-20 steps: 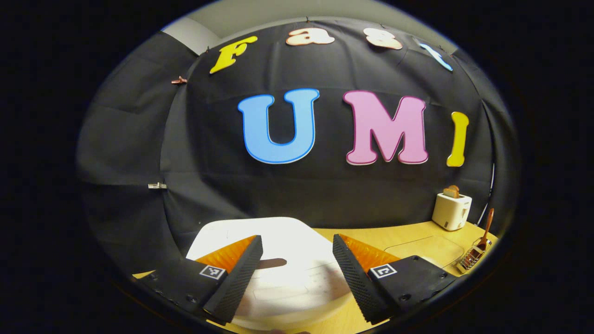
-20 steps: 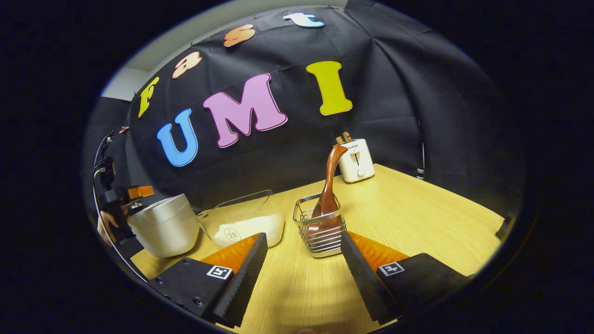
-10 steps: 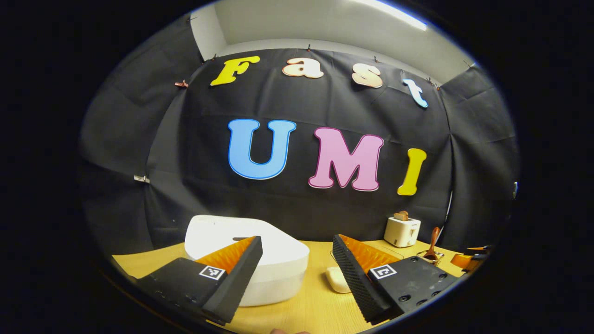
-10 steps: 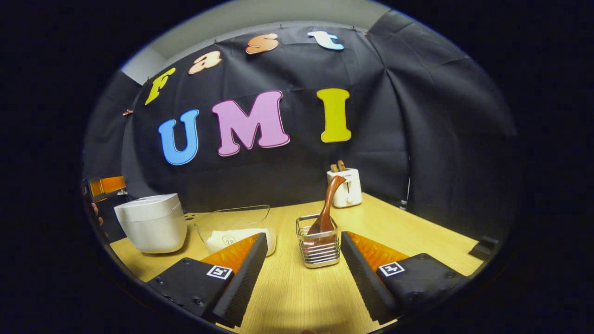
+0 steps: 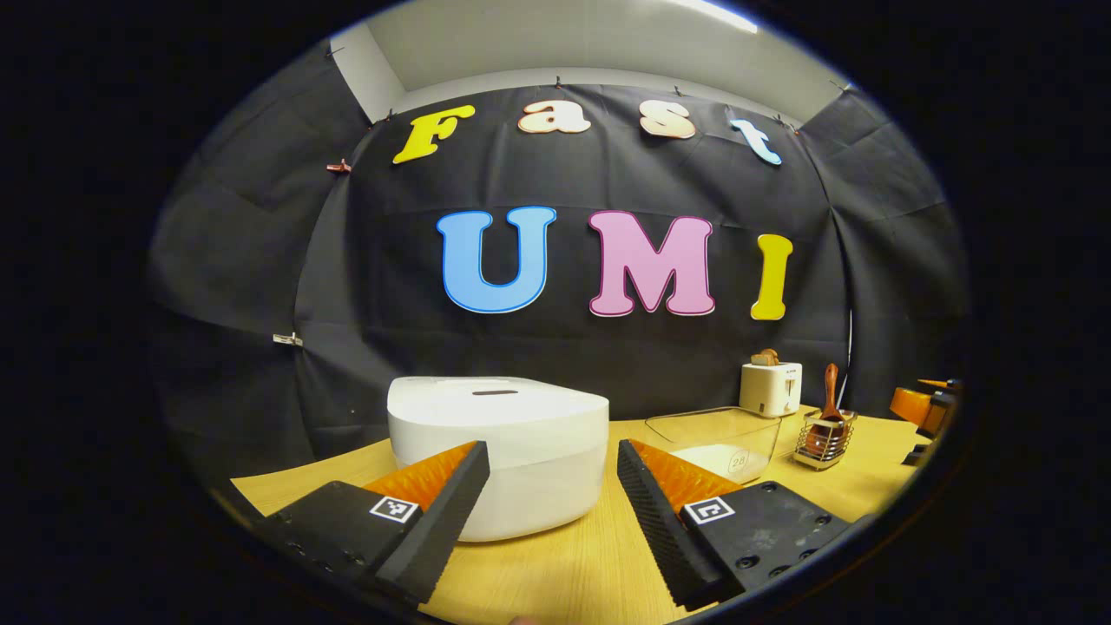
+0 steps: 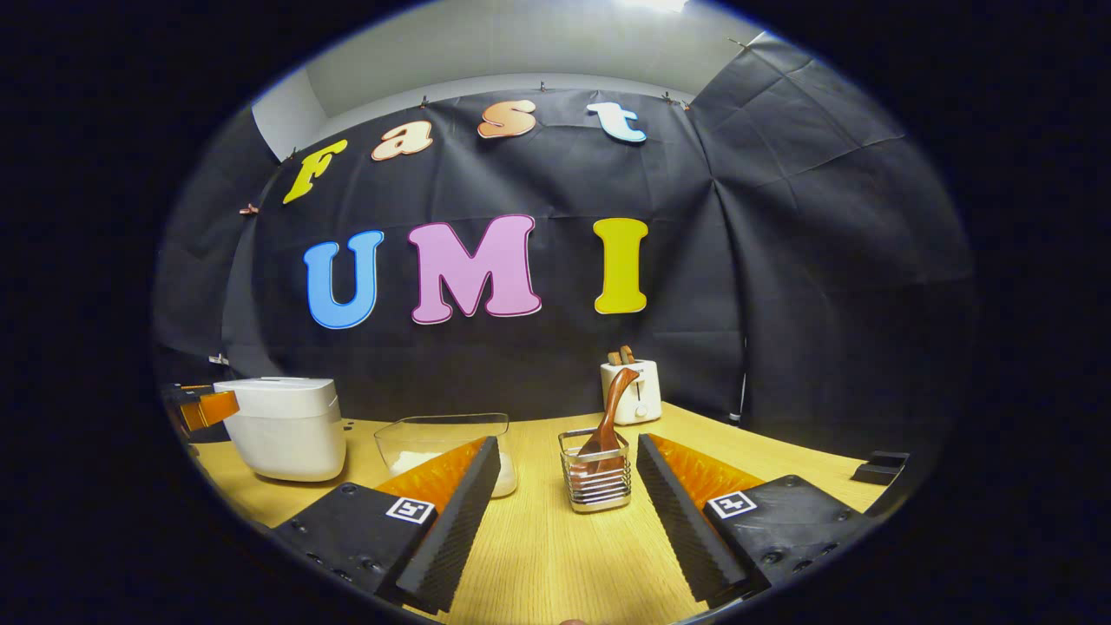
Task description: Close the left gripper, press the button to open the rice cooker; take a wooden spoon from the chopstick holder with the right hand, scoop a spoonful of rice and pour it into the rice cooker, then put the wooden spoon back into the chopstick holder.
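The left gripper (image 5: 548, 512) gapes wide before the shut rice cooker (image 5: 498, 451) at the desk's left edge; the right gripper (image 6: 564, 521) gapes wide facing the spoon (image 6: 605, 425) upright in its holder (image 6: 595, 479), ready to grab.

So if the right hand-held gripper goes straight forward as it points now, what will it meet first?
Most likely the wire holder with the spoon, standing straight ahead between its open fingers; depth is hard to judge.

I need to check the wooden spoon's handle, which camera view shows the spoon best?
The right gripper view: the wooden spoon leans in the chopstick holder straight ahead. In the left gripper view the spoon is small and far off.
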A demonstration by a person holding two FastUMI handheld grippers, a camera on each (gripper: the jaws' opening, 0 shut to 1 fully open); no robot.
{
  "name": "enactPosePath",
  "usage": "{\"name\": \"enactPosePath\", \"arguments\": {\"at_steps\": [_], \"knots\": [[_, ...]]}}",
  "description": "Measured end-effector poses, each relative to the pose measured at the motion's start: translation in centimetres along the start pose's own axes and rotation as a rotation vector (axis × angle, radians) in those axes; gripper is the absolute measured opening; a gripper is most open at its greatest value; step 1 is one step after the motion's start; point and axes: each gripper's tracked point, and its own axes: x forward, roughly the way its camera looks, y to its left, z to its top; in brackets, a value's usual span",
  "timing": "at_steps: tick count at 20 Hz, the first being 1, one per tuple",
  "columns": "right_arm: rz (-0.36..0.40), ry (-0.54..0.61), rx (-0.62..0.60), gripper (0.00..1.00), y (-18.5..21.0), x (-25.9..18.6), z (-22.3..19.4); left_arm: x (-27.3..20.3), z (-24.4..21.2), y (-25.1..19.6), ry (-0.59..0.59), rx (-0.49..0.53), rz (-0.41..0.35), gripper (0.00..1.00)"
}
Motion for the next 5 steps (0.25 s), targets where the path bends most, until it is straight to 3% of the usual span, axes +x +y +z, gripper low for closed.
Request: {"name": "enactPosePath", "arguments": {"at_steps": [5], "knots": [[-0.006, -0.035, -0.016, 0.98, -0.2, -1.9, -0.7, 0.6, -3.2, -2.5, 0.060, 0.053, -0.031, 0.95]]}}
